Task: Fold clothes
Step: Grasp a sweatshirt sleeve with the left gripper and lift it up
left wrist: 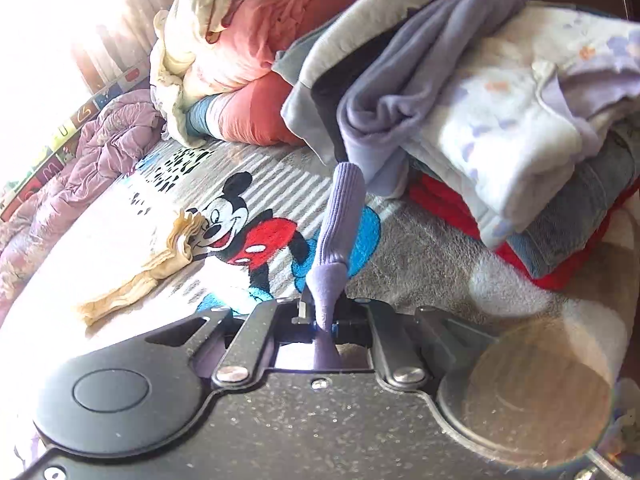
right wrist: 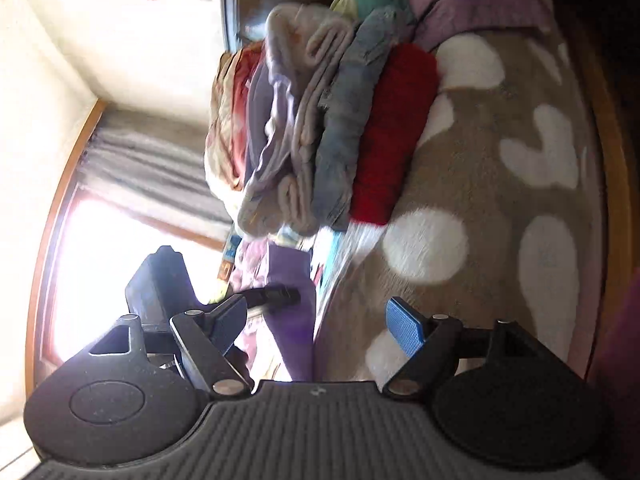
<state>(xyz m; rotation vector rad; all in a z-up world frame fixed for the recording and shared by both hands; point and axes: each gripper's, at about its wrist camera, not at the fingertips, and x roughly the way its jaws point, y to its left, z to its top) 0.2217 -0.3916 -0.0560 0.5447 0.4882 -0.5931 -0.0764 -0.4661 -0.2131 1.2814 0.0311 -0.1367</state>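
Observation:
My left gripper is shut on the ribbed cuff of a lilac garment. The lilac garment runs up from the cuff onto the top of a stack of folded clothes at the right. The stack holds a white floral piece, a denim piece and a red piece. My right gripper is open and empty, rolled sideways. In its view the same stack lies ahead on the bed, and purple cloth hangs between the fingers without being pinched. The left gripper's dark body shows beside it.
A Mickey Mouse blanket covers the bed, with a cream garment lying on it at the left. A bundle of orange and cream bedding and a mauve quilt lie behind. A brown blanket with white hearts is under the stack.

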